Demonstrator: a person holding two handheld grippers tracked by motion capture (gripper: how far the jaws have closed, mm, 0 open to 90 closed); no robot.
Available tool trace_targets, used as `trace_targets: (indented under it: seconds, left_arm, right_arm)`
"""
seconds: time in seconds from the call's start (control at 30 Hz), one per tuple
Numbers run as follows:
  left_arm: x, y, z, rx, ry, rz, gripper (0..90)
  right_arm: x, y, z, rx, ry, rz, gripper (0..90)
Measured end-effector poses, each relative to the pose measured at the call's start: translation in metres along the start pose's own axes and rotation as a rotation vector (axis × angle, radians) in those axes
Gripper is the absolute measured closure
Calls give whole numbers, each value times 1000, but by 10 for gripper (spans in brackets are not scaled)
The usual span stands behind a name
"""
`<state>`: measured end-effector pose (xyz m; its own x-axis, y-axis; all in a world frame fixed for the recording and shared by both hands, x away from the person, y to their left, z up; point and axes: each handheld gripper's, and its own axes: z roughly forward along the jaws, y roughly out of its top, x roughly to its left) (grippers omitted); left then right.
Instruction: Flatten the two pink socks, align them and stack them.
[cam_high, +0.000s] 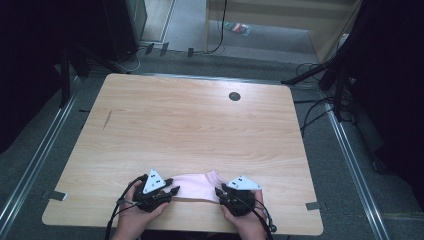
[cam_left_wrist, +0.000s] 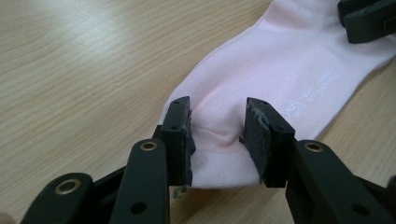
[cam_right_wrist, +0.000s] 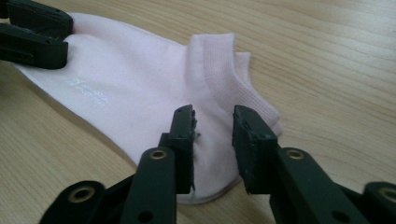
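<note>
Sock work now: pale pink cotton ankle sock (cam_high: 196, 185) lies flat at near edge of wooden table (cam_high: 190, 125). L gripper (cam_left_wrist: 218, 135) spread over toe, R gripper (cam_right_wrist: 214, 140) spread over heel. Best to pinch both ends w/ equal bite before lifting.

The sock (cam_left_wrist: 261, 79) is pale pink, with small white print on its side; the bench (cam_high: 190, 125) is light wood with fine grain; both grippers have black jaws and white top plates.
</note>
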<state>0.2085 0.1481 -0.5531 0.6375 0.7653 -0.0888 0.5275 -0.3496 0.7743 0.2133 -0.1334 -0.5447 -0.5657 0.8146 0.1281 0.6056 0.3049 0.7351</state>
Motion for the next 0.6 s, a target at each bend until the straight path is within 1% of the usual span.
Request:
trace_targets:
  seconds: [0.03,0.1,0.17,0.2,0.23,0.27,0.33,0.4,0.43,0.47,0.53,0.6]
  left_arm:
    - [1,0,0,-3,-25,-13,584]
    - [2,0,-1,-14,-39,-8,511]
    - [2,-1,-3,-24,-36,3,421]
    - [2,-1,-4,-37,-29,-2,382]
    - [4,-1,-6,-57,-40,-17,337]
    - [5,0,-8,-73,-52,-31,296]
    - [7,1,-12,-104,-67,-51,243]
    - [9,2,-16,-131,-74,-62,187]
    - [10,2,-18,-144,-82,-69,160]
    - [11,2,-19,-151,-81,-71,139]
    - [14,2,-22,-165,-89,-76,129]
    - [16,2,-25,-181,-88,-77,108]
  right_arm:
    - [-1,0,-1,-4,3,-3,644]
    - [-3,-1,-3,-19,23,4,599]
    - [-8,-1,-5,-47,37,28,531]
    - [-11,-1,-6,-69,41,40,499]
    - [-14,0,-8,-88,48,59,471]
    - [-18,1,-9,-113,65,72,438]
    - [-23,2,-11,-142,89,85,390]
    - [-28,3,-12,-186,77,48,344]
    - [-29,3,-14,-192,68,40,330]
    - [-31,3,-15,-189,59,41,305]
    - [-34,5,-17,-173,34,43,241]
    - [-37,6,-20,-172,15,49,184]
